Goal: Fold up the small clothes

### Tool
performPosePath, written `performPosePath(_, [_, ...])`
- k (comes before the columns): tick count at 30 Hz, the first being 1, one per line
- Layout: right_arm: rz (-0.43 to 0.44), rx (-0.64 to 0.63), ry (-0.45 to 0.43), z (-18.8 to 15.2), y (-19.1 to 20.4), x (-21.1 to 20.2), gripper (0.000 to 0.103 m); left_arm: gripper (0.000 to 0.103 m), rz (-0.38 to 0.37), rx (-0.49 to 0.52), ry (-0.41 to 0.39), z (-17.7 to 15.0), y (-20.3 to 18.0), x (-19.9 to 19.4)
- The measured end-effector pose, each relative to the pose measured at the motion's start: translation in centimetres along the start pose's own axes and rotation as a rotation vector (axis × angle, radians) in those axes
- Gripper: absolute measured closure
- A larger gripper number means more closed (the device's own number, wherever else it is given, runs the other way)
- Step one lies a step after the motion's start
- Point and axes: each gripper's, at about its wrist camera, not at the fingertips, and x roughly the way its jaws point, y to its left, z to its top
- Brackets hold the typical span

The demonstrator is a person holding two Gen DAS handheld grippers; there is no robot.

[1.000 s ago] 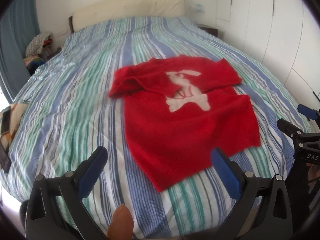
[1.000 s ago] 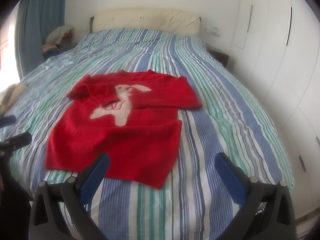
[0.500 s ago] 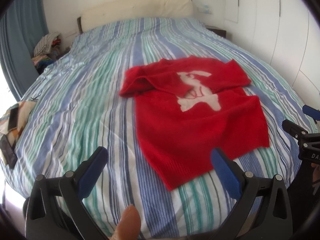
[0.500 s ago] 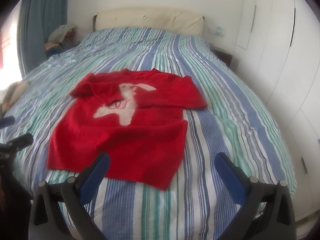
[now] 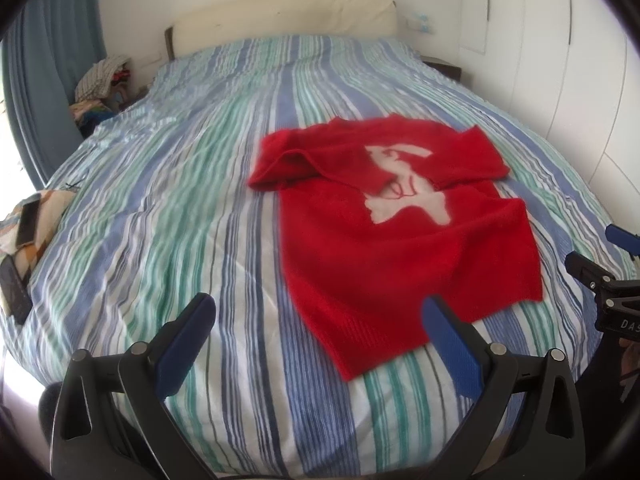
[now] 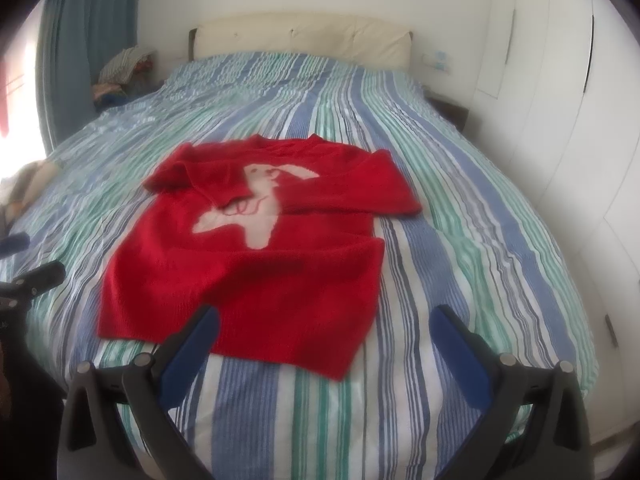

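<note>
A small red knitted sweater (image 5: 400, 248) with a white animal figure lies flat on the striped bed (image 5: 180, 208), both sleeves folded in over its chest. It also shows in the right wrist view (image 6: 256, 276). My left gripper (image 5: 318, 312) is open and empty, above the near bed edge just left of the sweater's hem. My right gripper (image 6: 326, 320) is open and empty, above the hem's right corner. The right gripper also shows at the right edge of the left wrist view (image 5: 600, 276).
A cream headboard (image 5: 288, 20) stands at the far end. White wardrobe doors (image 6: 560, 100) line the right side. A pile of clothes (image 5: 104, 80) and a blue curtain (image 5: 44, 60) are at far left. A phone on patterned cloth (image 5: 28, 224) lies at the bed's left edge.
Both grippers have shifted slightly; the sweater has slid rightwards in the left wrist view. The sweater itself has not moved on the bed. Both grippers stay open.
</note>
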Motion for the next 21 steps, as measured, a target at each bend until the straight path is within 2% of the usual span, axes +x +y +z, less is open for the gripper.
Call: performPosePath(21, [0.006,0.007,0.019,-0.68,0.00,0.69,0.000,0.000,-0.002,0.006,0.001,-0.24,-0.23,0.08])
